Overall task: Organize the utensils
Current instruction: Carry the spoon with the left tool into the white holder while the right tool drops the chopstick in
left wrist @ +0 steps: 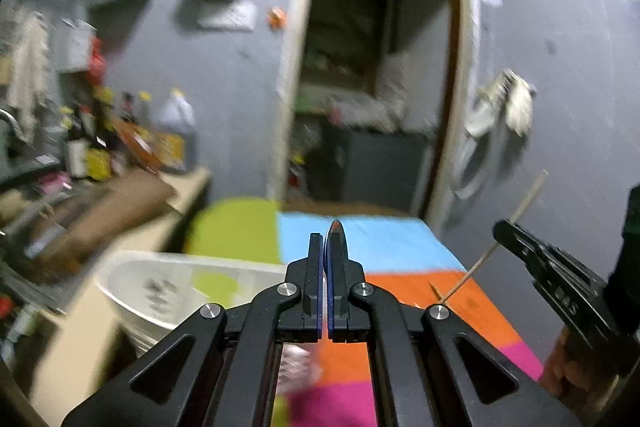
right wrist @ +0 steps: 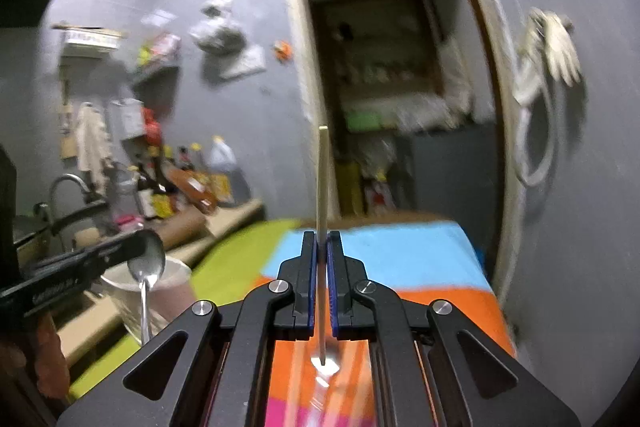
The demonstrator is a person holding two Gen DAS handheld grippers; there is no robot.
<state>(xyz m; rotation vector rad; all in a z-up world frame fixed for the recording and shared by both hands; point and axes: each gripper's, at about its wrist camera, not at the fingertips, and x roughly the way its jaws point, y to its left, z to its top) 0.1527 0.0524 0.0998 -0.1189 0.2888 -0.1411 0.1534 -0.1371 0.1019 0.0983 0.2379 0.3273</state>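
My left gripper is shut on a metal spoon, seen edge-on between the fingers. In the right wrist view the left gripper holds the spoon bowl up, handle hanging down, over a white container. My right gripper is shut on a wooden chopstick that stands upright through the jaws. In the left wrist view the right gripper shows at the right with the chopstick slanting across it. Both are raised above the table.
A table with a cloth of green, blue, orange and pink patches lies below. A white tub stands at its left edge. A cluttered counter with bottles and a sink tap runs along the left. An open doorway is ahead.
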